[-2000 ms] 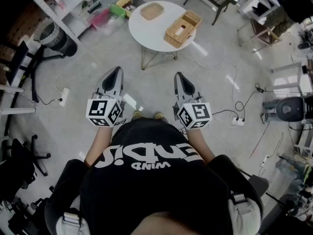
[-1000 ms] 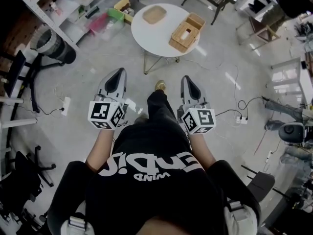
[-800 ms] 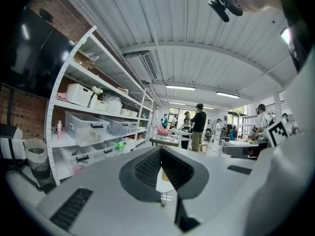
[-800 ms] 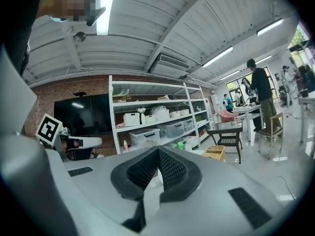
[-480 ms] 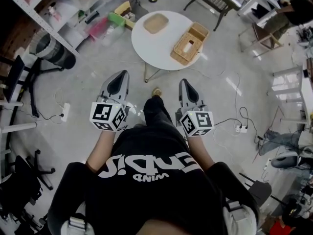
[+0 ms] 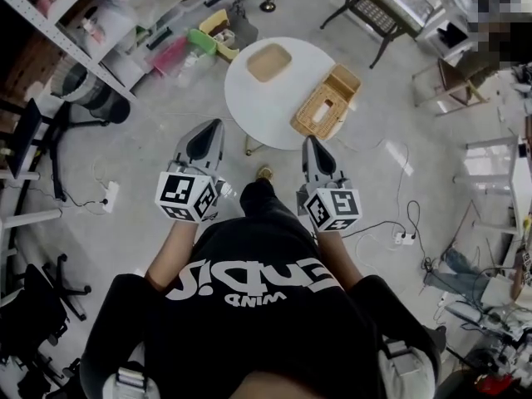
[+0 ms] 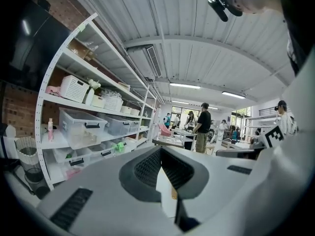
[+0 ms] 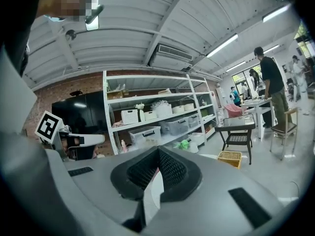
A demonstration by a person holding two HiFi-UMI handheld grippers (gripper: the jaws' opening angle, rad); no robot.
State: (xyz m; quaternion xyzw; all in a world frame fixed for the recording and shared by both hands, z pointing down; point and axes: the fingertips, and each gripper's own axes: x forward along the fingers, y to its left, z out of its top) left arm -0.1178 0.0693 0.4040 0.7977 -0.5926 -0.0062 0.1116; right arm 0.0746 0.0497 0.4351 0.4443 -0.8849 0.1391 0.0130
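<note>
Left gripper [image 6: 209, 129] and right gripper [image 6: 312, 143]: jaws closed tip to tip on both, nothing between them, held side by side above the floor. Nearest things: round white counter [image 6: 264, 106] just ahead, carrying a rectangular woven wicker basket [image 6: 326, 102] and a shallow tan tray [image 6: 270, 61], set apart.

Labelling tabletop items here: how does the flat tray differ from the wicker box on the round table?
The tray is smaller, near-square and shallow; the wicker box is longer, rectangular and deeper, with a slot in its top. The tray lies toward the far side, the wicker box at the right edge, set diagonally. Both are tan and rest on the round white table.
</note>
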